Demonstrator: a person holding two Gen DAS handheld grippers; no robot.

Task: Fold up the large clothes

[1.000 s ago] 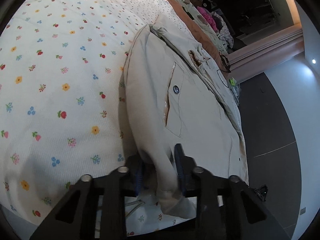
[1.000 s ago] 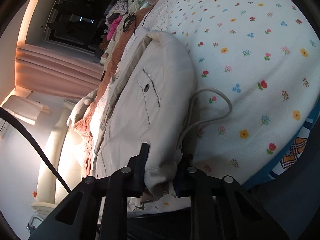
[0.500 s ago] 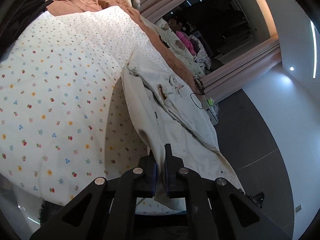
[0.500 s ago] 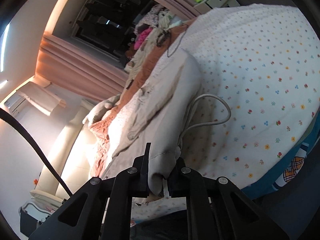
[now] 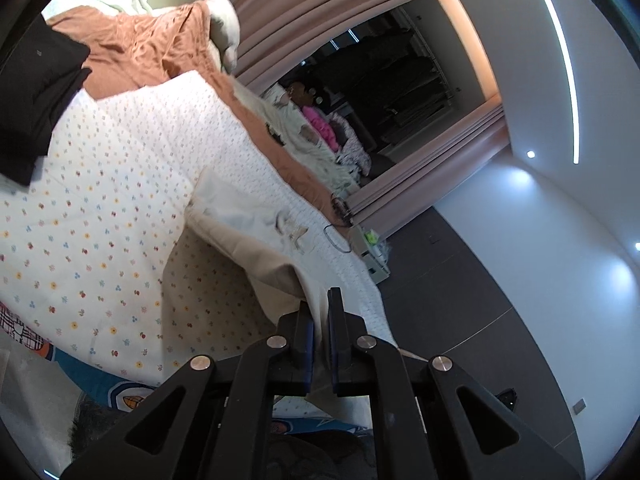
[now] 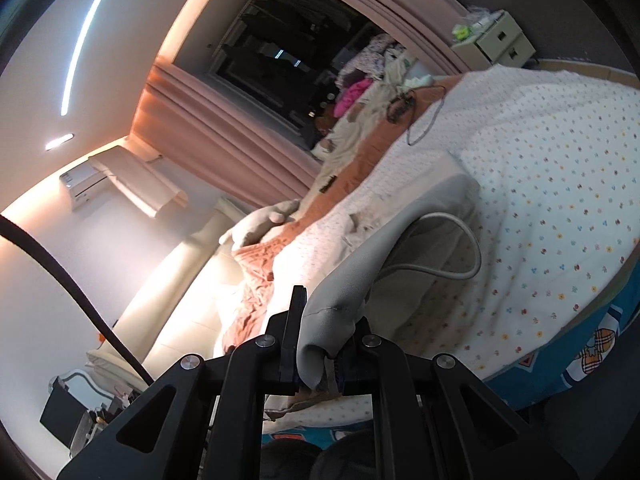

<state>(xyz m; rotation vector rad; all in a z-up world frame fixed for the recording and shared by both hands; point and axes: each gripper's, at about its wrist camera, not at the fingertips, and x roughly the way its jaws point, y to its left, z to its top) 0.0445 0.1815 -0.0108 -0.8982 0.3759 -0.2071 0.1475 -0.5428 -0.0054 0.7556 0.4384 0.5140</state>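
Bedroom with pink curtains and a dark closet opening behind them; floral bedspread covers the bed and serves as the landmark. Beige garment lies partly on the bedspread, its near edge pulled up off it toward both grippers — far end rests flat on the spread. Left gripper is clamped on a thin edge of the garment, jaws nearly together, cloth pinched between the blue pads. Right gripper is clamped on a thicker bunched fold of the same garment, jaws slightly apart around the wad. Drawstring cord loops out from under the lifted garment, over the bedspread. Brown blanket lies at the far end of the bedspread, black folded cloth at its far left corner. Pile of clothes with something pink sits beyond the bedspread, near the curtains. Small white drawer unit stands just past the bed — floor side.
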